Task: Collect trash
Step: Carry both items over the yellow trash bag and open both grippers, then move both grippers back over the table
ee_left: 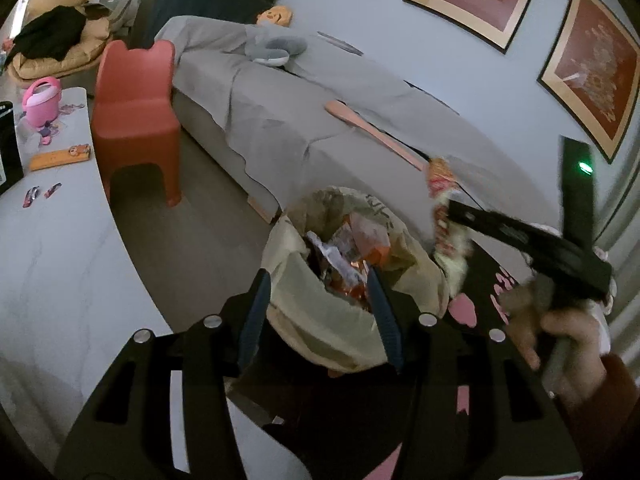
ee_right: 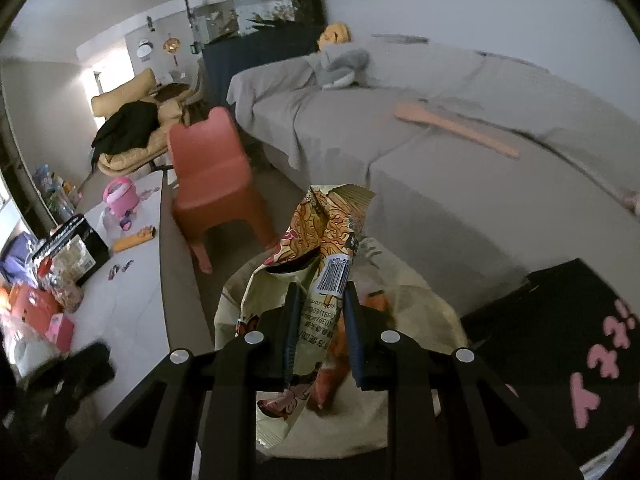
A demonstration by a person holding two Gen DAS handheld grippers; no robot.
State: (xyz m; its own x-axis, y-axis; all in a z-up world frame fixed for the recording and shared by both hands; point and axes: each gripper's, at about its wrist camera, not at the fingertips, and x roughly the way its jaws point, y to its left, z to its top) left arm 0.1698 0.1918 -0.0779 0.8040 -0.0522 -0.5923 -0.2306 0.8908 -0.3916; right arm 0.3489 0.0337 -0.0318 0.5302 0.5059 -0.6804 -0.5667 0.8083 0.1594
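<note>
A noodle snack wrapper (ee_right: 320,264), yellow-orange with printed noodles, a white barcode label and a torn, gaping top, stands upright, pinched between the fingers of the right hand-held gripper (ee_right: 320,320) just above the trash bag (ee_left: 316,320). The cream plastic bag sits open-mouthed on the floor, already holding crumpled orange and silver wrappers (ee_left: 344,256).

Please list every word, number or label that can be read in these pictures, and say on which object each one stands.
Noodle wrapper held in the right gripper: a barcode label; its digits and the small print beside it are too blurred to read.
Trash bag: dark printed characters, not legible.
Black mat: pink characters, cut off and blurred.
Black box on the table: white print, too small.
Nothing reads with certainty.
</note>
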